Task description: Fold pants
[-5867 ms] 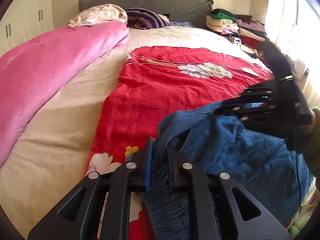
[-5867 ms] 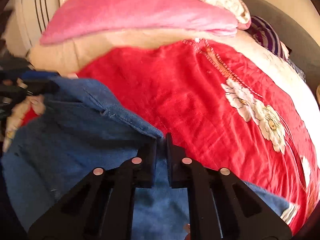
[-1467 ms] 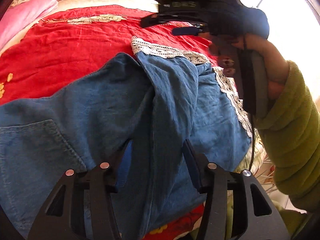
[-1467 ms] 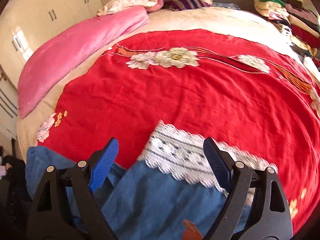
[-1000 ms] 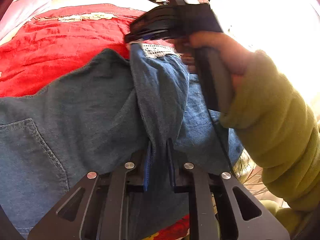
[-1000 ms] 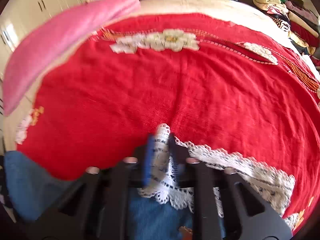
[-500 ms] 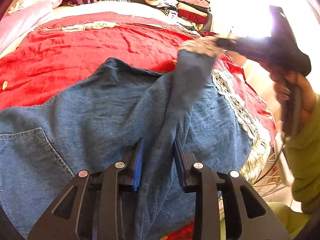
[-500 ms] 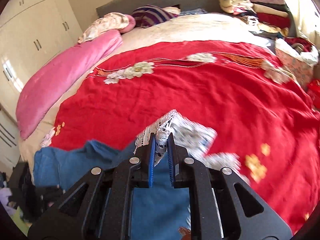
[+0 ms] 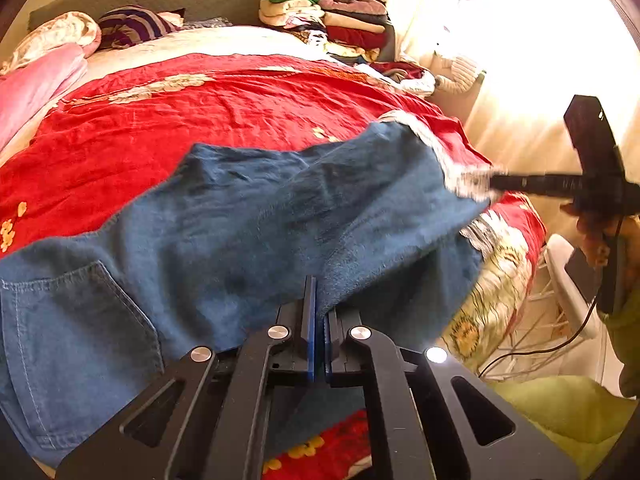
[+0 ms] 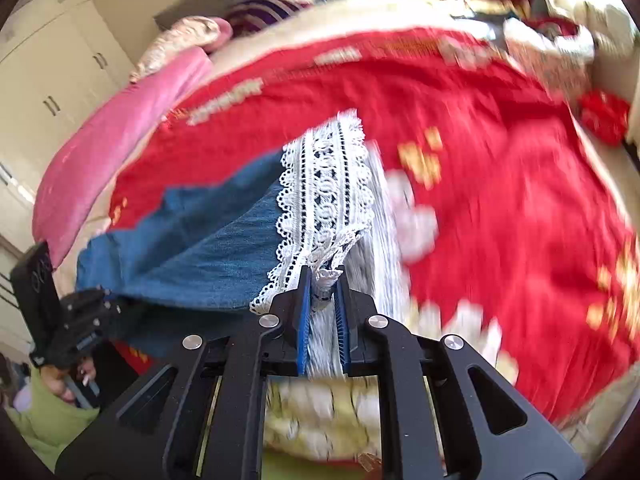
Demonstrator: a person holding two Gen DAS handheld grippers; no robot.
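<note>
Blue denim pants (image 9: 248, 220) with white lace hems lie across a red flowered bedspread (image 9: 200, 112). My left gripper (image 9: 319, 312) is shut on the near edge of the upper leg. My right gripper (image 10: 322, 284) is shut on the lace hem (image 10: 324, 184) of that leg and holds it up, stretched out to the right past the bed's side. The right gripper also shows in the left wrist view (image 9: 496, 182), the left gripper in the right wrist view (image 10: 86, 312). The lower leg (image 9: 400, 312) lies beneath, its lace hem (image 9: 480, 232) showing.
A pink quilt (image 10: 112, 148) lies along the bed's left side, pillows (image 9: 132, 24) at the grey headboard. Stacked folded clothes (image 9: 328, 12) sit at the far right corner. A white rack (image 9: 560, 280) stands by the bed's right side near a bright window. Wardrobes (image 10: 52, 64) stand left.
My right gripper has pulled the lace hem out to the right and the upper leg is stretched flat. My left gripper has closed on the leg's near edge.
</note>
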